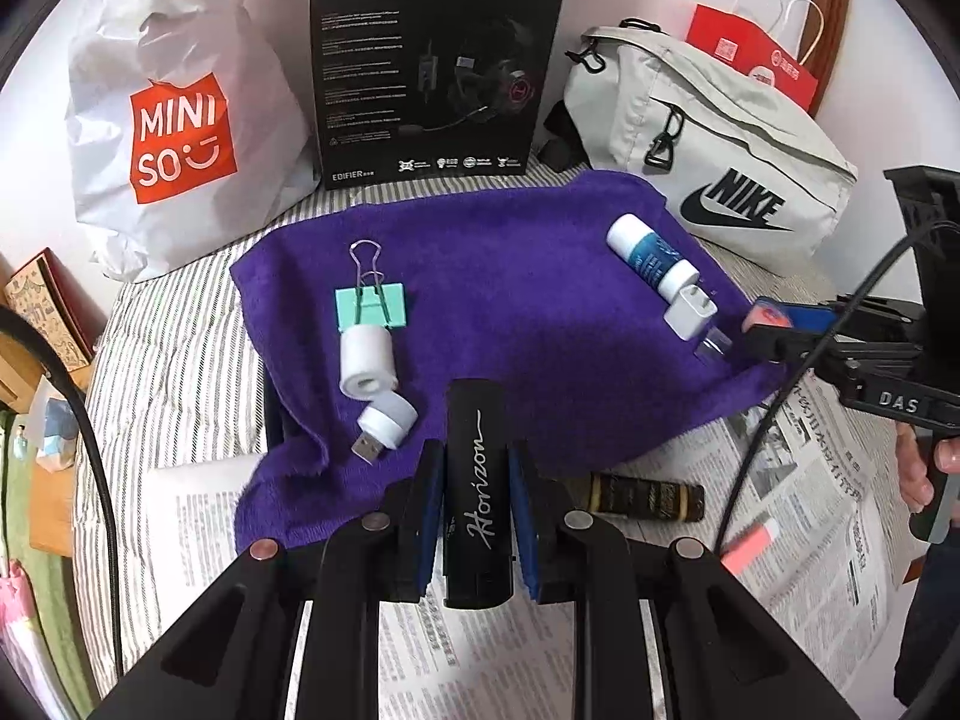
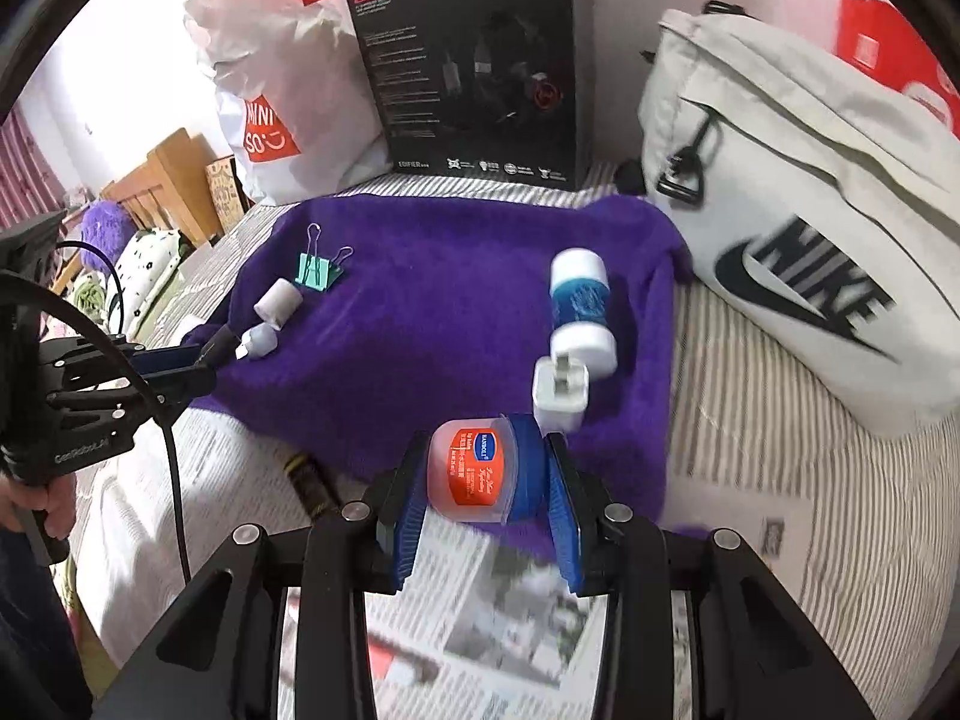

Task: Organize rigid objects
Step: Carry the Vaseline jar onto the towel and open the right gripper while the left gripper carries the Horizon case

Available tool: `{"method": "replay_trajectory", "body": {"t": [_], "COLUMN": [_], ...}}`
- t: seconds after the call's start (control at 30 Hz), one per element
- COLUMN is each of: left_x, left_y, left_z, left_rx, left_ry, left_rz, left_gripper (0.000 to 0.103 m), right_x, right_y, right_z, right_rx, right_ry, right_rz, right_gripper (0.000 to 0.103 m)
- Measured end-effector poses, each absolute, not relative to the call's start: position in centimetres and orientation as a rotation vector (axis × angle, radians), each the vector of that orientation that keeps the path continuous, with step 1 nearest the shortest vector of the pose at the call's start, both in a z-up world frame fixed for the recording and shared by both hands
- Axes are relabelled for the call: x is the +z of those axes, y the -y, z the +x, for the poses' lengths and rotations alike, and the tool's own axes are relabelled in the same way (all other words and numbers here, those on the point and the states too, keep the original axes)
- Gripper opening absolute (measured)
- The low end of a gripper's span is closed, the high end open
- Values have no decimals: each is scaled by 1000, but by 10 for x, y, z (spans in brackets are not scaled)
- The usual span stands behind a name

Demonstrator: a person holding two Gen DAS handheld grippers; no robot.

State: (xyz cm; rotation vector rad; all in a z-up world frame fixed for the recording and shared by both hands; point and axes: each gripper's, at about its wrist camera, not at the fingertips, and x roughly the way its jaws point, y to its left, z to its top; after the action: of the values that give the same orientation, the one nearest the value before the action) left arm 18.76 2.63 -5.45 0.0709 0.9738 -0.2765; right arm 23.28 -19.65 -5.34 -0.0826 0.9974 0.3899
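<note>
My left gripper [image 1: 477, 468] is shut on a black case marked "Horizon" [image 1: 478, 480], held over the near edge of the purple towel [image 1: 510, 300]. My right gripper [image 2: 483, 471] is shut on a small orange jar with a blue lid [image 2: 480, 468], just above the towel's [image 2: 450, 312] near edge; it also shows at the right in the left wrist view [image 1: 774, 324]. On the towel lie a green binder clip [image 1: 371, 306], a white tape roll [image 1: 367, 360], a white USB light [image 1: 387, 420], a blue-and-white tube [image 1: 651, 255] and a white plug adapter [image 1: 690, 312].
Newspaper [image 1: 798, 498] covers the striped bedding in front, with a dark tube [image 1: 648, 495] and a pink eraser [image 1: 750, 546] on it. Behind the towel stand a white Miniso bag [image 1: 174, 120], a black headset box [image 1: 432, 72] and a grey Nike bag [image 1: 720, 162].
</note>
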Motion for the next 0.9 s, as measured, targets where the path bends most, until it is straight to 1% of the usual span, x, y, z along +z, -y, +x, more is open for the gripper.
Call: {"method": "replay_trajectory", "body": {"t": [0.37, 0.8, 0.87, 0.9], "left_x": [-63, -67, -67, -67], "left_y": [-38, -41, -40, -40], "left_z": [201, 205, 206, 207], "left_rx": [-269, -275, -277, -278], "left_ry": [-984, -996, -996, -997], "left_rz": [52, 40, 36, 34], "left_gripper": [21, 21, 21, 21], "right_x": [-94, -106, -106, -106], "right_y": [172, 163, 164, 165], "right_z": [261, 270, 269, 270], "right_rx": [414, 399, 404, 414], "right_ry": [-1077, -1095, -1096, -1098], "right_rz": [-96, -140, -131, -122], "right_gripper": [36, 37, 39, 42]}}
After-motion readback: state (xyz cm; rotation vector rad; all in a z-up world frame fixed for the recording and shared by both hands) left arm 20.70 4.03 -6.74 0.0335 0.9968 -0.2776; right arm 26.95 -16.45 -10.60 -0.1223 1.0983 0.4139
